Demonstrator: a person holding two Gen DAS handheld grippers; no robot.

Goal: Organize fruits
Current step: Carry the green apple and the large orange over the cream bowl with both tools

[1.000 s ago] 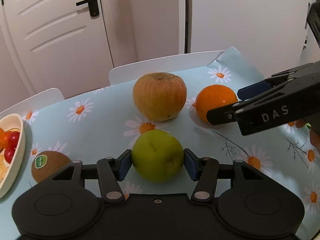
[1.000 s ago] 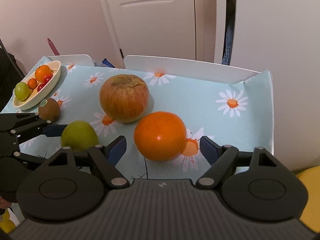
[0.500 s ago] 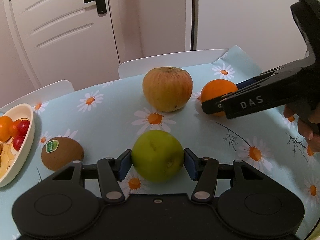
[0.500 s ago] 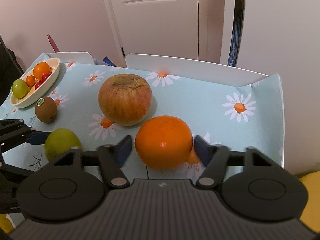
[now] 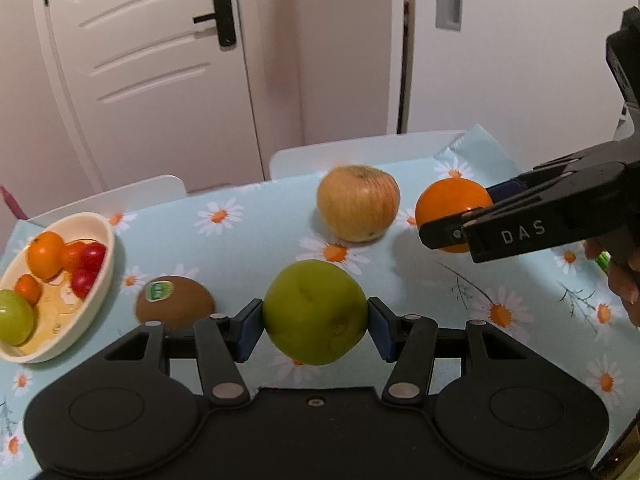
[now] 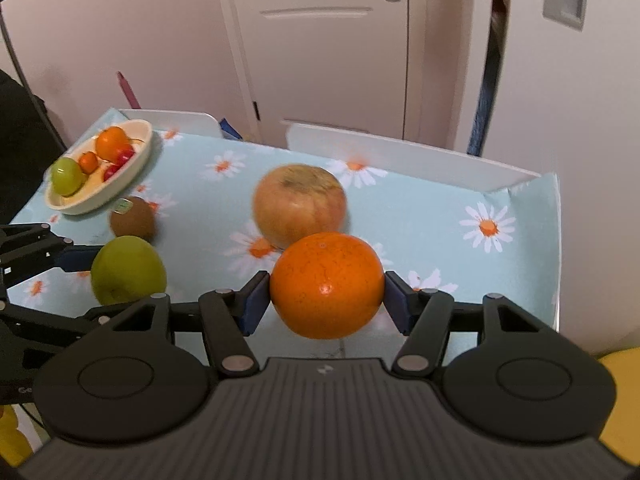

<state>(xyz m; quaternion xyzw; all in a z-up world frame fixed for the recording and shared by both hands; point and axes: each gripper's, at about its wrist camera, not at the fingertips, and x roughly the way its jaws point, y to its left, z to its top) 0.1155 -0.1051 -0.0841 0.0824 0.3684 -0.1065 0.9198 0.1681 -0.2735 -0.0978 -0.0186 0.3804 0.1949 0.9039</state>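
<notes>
Green apple [image 5: 315, 312] pinched in left tool [image 5: 316, 330], orange [image 6: 327, 285] in right tool [image 6: 326, 307]; fingertips [image 5: 624, 292] only in left view

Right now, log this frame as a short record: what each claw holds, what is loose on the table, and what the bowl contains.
left claw: shut on green apple
right claw: shut on orange
loose on tablecloth: large yellow-red apple; kiwi with sticker
bowl: cream oval, at table's left end; holds small orange fruits, red cherry tomatoes, one green fruit
kiwi position: just beside the bowl, whether touching cannot be told
</notes>
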